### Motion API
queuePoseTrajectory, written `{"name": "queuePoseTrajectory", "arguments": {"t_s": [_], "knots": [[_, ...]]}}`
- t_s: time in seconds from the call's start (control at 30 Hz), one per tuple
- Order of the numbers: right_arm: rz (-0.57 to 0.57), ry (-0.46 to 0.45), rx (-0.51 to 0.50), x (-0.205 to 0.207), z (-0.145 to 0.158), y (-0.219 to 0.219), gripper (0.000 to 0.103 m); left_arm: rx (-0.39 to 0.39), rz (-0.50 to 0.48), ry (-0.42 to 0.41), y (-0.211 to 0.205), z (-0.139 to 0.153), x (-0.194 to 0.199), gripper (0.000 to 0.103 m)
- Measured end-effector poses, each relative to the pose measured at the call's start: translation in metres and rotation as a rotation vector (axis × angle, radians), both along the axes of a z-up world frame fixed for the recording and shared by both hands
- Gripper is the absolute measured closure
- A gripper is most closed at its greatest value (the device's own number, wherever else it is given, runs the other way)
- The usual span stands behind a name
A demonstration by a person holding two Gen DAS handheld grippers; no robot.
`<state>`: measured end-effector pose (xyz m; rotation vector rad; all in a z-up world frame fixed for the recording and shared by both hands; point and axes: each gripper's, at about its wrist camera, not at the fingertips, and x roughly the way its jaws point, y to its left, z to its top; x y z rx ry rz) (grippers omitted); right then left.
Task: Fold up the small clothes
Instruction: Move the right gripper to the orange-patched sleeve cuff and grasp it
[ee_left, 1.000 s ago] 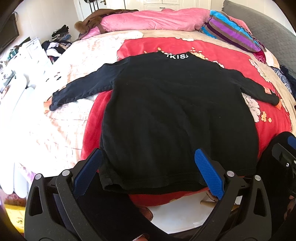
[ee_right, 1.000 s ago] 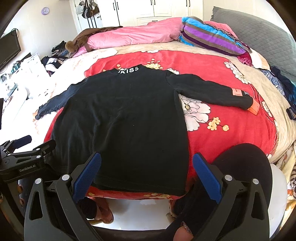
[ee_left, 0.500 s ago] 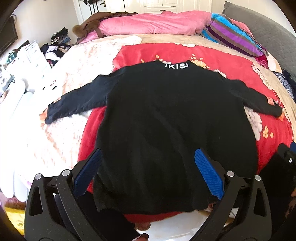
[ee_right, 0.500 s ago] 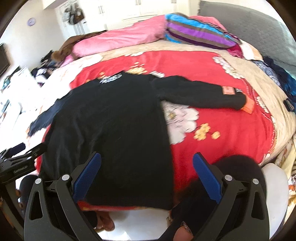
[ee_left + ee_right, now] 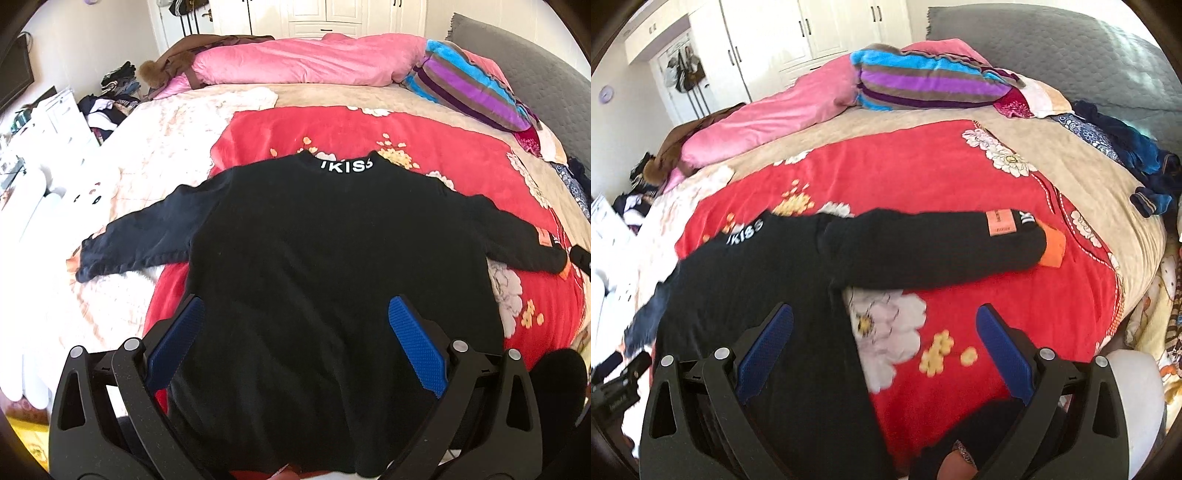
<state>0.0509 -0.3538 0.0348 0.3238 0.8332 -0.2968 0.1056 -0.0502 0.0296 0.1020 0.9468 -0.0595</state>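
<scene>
Your black sweater [image 5: 332, 266] lies flat on the red floral bedspread [image 5: 923, 177], filling the middle of the left wrist frame, sleeves spread to both sides, collar toward the top. Your left gripper [image 5: 295, 343] hangs over its lower body, jaws wide apart, holding nothing. Your right gripper [image 5: 884, 347], equally wide and empty, sits above the sweater's right edge, below the sleeve with the orange cuff [image 5: 1052, 245].
</scene>
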Motion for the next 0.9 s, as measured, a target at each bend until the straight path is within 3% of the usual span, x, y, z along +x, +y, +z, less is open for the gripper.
{"name": "queuePoseTrajectory", "arguments": {"t_s": [0.3,0.6,0.9], "knots": [[-0.093,-0.023,0.079,0.040,0.002,-0.035,0.004,-0.016,0.004,-0.004,-0.014,0.003,0.035,0.009],[-0.256,-0.044,0.090,0.082,0.003,-0.080,0.004,-0.020,0.000,0.009,-0.042,-0.007,0.071,0.009],[-0.399,-0.004,0.076,0.076,-0.025,-0.139,0.004,0.003,-0.046,0.062,-0.082,-0.032,0.105,0.009]]}}
